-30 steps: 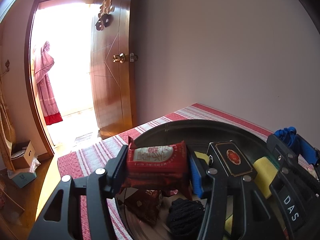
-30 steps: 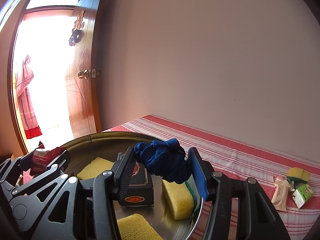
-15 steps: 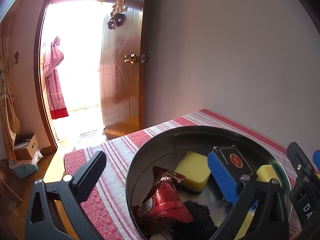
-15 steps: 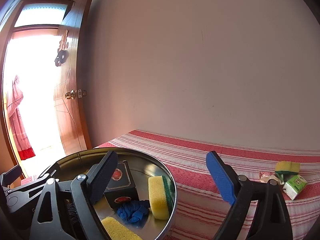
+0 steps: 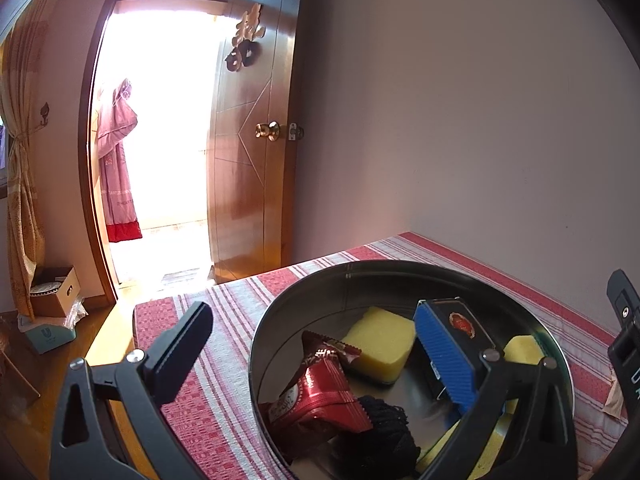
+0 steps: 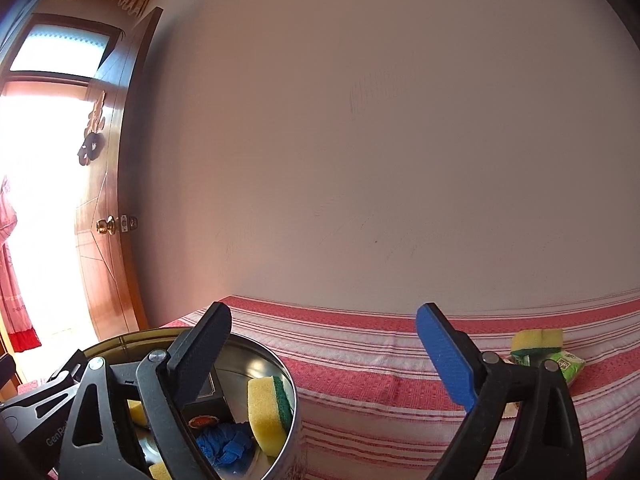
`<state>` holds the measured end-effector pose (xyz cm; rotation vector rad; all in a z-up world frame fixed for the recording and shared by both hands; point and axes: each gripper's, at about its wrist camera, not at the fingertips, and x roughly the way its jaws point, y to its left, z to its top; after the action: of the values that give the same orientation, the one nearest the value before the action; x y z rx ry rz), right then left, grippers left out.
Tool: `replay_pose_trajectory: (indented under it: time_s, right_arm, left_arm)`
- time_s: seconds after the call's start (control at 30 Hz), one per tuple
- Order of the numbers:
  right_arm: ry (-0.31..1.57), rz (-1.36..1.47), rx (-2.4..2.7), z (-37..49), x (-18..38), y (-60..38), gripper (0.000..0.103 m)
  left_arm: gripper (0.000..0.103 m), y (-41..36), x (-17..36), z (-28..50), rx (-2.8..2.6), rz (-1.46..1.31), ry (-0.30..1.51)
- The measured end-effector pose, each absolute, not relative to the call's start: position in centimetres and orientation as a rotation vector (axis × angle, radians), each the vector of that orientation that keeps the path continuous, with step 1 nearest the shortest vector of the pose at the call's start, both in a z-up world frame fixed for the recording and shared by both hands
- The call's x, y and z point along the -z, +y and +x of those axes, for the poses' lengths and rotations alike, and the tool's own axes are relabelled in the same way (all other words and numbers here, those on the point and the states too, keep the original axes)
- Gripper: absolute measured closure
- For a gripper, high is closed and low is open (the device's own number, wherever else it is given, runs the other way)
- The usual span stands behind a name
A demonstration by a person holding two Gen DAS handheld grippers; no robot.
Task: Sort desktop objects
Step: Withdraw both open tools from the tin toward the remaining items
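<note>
1. My left claw (image 5: 316, 352) is spread wide and holds nothing, hanging over the near left rim of the round metal tin (image 5: 320, 280).
2. My right claw (image 6: 324, 356) is also wide open and empty, just right of the tin.
3. Inside the tin I see a red snack packet (image 5: 320, 392), a yellow sponge (image 5: 380, 344), a dark box (image 5: 460, 320), black yarn (image 5: 384, 428) and a blue cloth (image 6: 224, 444).
4. Far right on the striped desk (image 6: 360, 360) lie another sponge (image 6: 538, 338) and a green packet (image 6: 566, 364).

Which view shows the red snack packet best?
The left wrist view: the red snack packet lies unobstructed inside the metal basin. In the right wrist view, the packet is not visible; hand-held gripper parts cover that side of the basin.
</note>
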<state>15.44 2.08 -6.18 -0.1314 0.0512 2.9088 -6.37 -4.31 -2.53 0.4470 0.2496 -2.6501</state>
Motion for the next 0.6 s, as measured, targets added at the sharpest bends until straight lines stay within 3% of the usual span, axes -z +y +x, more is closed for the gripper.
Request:
replay_pose_trajectory:
  time_s: [0.23,0.6]
  right_arm:
    - [0.051,-0.203,-2.897,15.5,6.2,2.9,0.007]
    - [-0.022,-0.304,-2.812,17.9,6.6,8.1,0.007]
  left_arm:
    - [0.001,-2.8,2.4,-5.9,2.66,0.378,0.165]
    - [0.001,-1.2,2.2,-5.1,2.719,0.357,0.178]
